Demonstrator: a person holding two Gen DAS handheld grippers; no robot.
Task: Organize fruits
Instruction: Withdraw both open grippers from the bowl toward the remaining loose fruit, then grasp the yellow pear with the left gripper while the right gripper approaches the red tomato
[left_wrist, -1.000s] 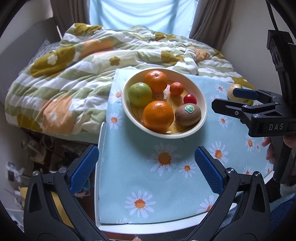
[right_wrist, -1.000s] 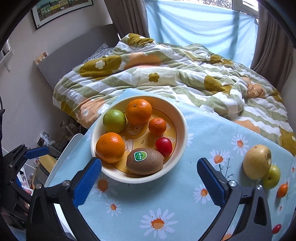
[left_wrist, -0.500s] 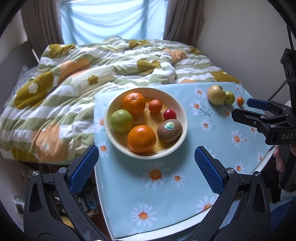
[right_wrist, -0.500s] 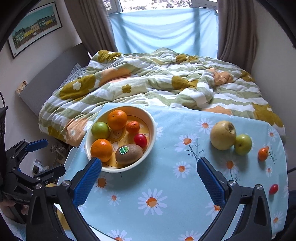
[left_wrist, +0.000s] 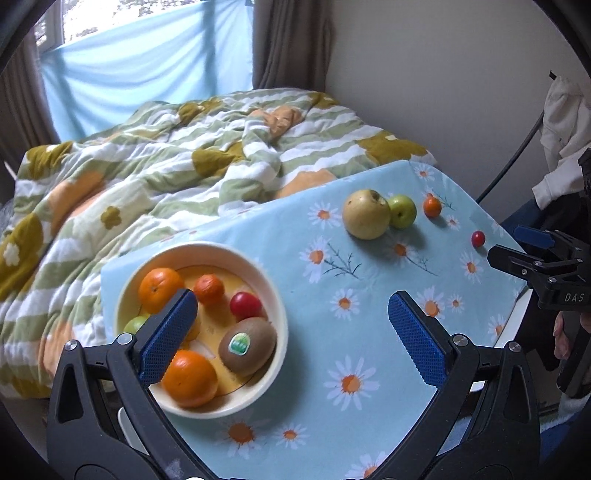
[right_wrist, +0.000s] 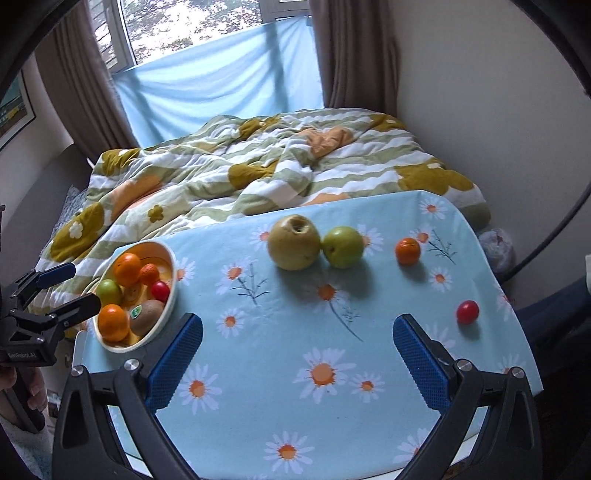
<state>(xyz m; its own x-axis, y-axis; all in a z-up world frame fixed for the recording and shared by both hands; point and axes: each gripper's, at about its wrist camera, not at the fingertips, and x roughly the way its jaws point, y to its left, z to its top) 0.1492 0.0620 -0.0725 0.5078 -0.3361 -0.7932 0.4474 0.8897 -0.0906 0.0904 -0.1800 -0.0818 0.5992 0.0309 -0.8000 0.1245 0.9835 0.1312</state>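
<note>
Sitting at the table's left end, the cream bowl (right_wrist: 168, 258) holds two oranges, a mandarin, a green apple, a cherry tomato and a stickered kiwi (left_wrist: 247, 345). Above it hangs the left gripper (left_wrist: 291, 332), jaws spread wide and empty. Rightward on the daisy tablecloth (right_wrist: 295, 332) lie a yellow pear (right_wrist: 293, 242) touching a green apple (right_wrist: 343, 246), then a mandarin (right_wrist: 407, 251) and a cherry tomato (right_wrist: 467, 312). These lie beyond the right gripper (right_wrist: 295, 354), likewise released and empty.
</note>
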